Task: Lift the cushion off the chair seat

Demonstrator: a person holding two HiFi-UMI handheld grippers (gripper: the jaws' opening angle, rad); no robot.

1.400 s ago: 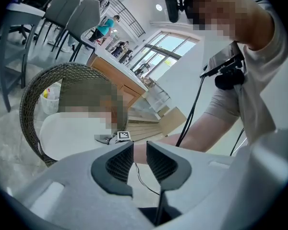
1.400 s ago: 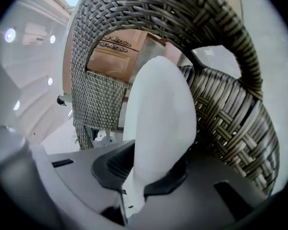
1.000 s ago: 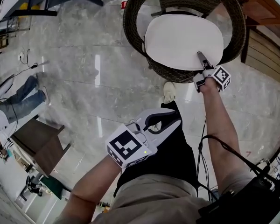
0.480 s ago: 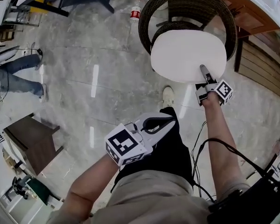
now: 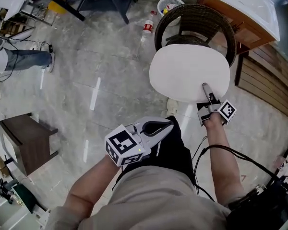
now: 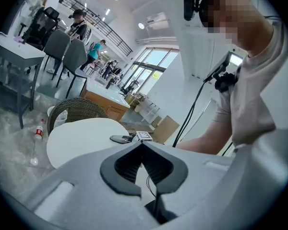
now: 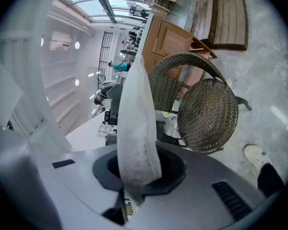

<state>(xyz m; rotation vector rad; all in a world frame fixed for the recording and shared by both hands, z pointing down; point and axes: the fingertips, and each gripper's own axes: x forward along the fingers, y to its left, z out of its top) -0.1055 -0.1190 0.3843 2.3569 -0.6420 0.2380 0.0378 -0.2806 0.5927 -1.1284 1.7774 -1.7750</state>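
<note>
**Cushion held clear of the wicker chair by the right gripper**

Background: a grey marble floor [image 5: 110,56] fills the head view. A wooden cabinet [image 5: 240,18] stands at the upper right and a dark side table [image 5: 24,138] at the lower left.

The wicker chair [image 5: 197,18] sits at the upper centre-right, its curved back toward the top of the frame. In the right gripper view its woven seat [image 7: 209,114] shows bare, right of centre, with nothing resting on it.

The white cushion [image 5: 187,73] is the next largest item. In the head view it lies below the chair back and overlaps the chair's front. In the right gripper view it stands edge-on, running up from the lower centre of the frame.

The right gripper [image 5: 206,89], at the cushion's lower right rim, has its fingers clamped on that edge, one finger lying across the top face. The padding fills the gap between them.

The left gripper [image 5: 165,125], at lower centre and well apart from the cushion, has its fingers together with the tips meeting, and nothing is between them.

Progress: the lift appears essentially done, since the seat is uncovered and the cushion hangs from a single grip. Only carrying it fully away from the chair seems to remain.
</note>
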